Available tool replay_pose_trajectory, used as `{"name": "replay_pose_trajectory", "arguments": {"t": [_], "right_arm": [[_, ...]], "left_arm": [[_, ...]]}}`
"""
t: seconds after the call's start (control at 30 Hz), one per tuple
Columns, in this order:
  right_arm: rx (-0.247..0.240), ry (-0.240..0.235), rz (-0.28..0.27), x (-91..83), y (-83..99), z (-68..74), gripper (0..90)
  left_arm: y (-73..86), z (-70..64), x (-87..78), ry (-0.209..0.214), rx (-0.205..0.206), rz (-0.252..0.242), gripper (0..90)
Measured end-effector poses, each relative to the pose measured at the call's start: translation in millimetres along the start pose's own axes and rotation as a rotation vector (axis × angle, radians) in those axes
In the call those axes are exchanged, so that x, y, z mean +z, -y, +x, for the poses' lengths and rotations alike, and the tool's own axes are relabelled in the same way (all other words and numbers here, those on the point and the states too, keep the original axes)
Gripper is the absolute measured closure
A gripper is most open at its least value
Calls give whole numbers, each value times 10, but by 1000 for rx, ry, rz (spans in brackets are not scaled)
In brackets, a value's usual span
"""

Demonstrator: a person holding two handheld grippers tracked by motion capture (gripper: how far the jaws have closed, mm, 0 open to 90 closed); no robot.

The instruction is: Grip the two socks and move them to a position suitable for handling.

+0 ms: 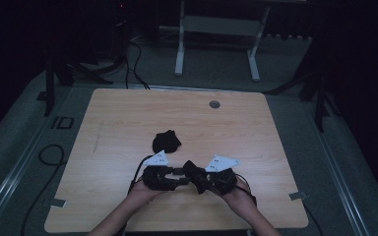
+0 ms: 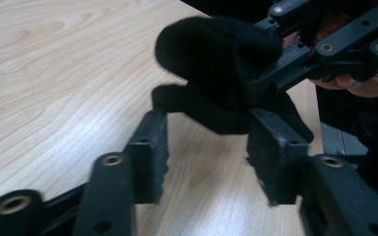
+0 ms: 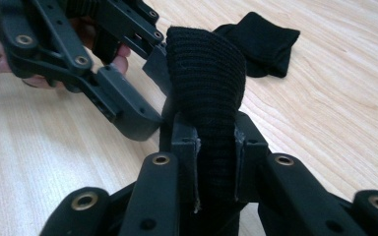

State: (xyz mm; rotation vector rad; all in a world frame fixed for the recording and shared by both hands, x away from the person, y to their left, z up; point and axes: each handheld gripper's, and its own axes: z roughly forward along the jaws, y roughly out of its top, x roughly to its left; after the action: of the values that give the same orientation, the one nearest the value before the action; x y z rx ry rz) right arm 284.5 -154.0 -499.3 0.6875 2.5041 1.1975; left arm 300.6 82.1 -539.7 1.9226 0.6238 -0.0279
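A black ribbed sock (image 3: 206, 73) stands clamped between the pads of my right gripper (image 3: 215, 135), which is shut on it. In the left gripper view the same sock (image 2: 211, 64) hangs as a bunched lump just beyond my left gripper (image 2: 211, 152), whose jaws stand open on either side of its lower end without closing on it. From above, the left gripper (image 1: 177, 174) and right gripper (image 1: 194, 176) meet tip to tip near the table's front, the held sock (image 1: 191, 168) between them. A second black sock (image 1: 166, 141) lies crumpled just behind them (image 3: 263, 42).
The wooden table (image 1: 128, 113) has a round grommet hole (image 1: 214, 104) near its far edge. Behind the table stands a white frame (image 1: 216, 44) with two legs. A black cable (image 1: 49, 157) loops on the grey floor at the left.
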Motion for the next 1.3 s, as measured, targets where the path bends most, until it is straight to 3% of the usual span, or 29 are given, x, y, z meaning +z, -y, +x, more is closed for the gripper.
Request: {"name": "replay_pose_trajectory", "arguments": {"t": [0.1, 0.17, 0.2, 0.4, 0.5, 0.73, 0.8, 0.97, 1.07, 1.3], "right_arm": [[-1, -3, -2, 18, 13, 10, 757], [1, 1, -2, 17, 14, 2, 756], [5, 0, -6, 11, 15, -1, 755], [20, -7, -24, -51, 29, -23, 752], [34, 25, -43, -142, 44, -57, 756], [139, 60, -86, -450, 200, -292, 760], [159, 98, -86, -510, 259, -350, 760], [221, 95, -91, -605, 386, -467, 778], [265, 138, -79, -681, 507, -559, 785], [317, 101, -44, -635, 686, -598, 775]], "left_arm": [[-12, -15, 12, -24, 24, 16, 685], [-16, -13, 7, -35, 23, 21, 842], [-20, -19, 4, -41, 23, 27, 866], [-68, -132, -36, -108, 75, 52, 877], [-64, -126, -109, -143, 68, 69, 877], [-15, -85, -365, -182, 47, 95, 877], [5, -71, -418, -192, 39, 106, 877], [59, -58, -509, -194, 21, 123, 877], [140, -6, -595, -206, -18, 147, 877], [173, 39, -528, -177, -40, 227, 876]]}}
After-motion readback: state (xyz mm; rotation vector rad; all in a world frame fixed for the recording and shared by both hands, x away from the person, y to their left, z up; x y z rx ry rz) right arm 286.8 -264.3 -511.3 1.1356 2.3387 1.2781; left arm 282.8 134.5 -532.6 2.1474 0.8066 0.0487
